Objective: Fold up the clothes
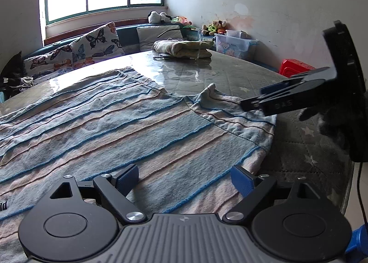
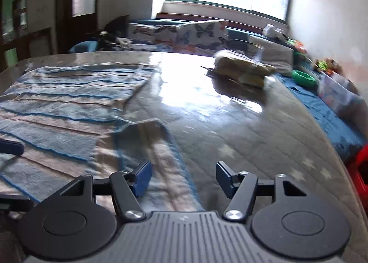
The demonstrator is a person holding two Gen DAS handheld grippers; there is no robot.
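Observation:
A blue, grey and pink striped garment lies spread flat on the table; it also shows in the right wrist view. Its right sleeve lies folded over the body, with a raised cuff. My left gripper is open and empty, low over the garment's near part. My right gripper is open and empty, above the sleeve's right edge. From the left wrist view the right gripper hovers over the sleeve at the right, seen edge-on.
The table has a glossy grey quilted cover with stars. A folded pile of yellowish clothes sits at the far side. Butterfly cushions, a clear storage box, soft toys and a red stool stand beyond the table.

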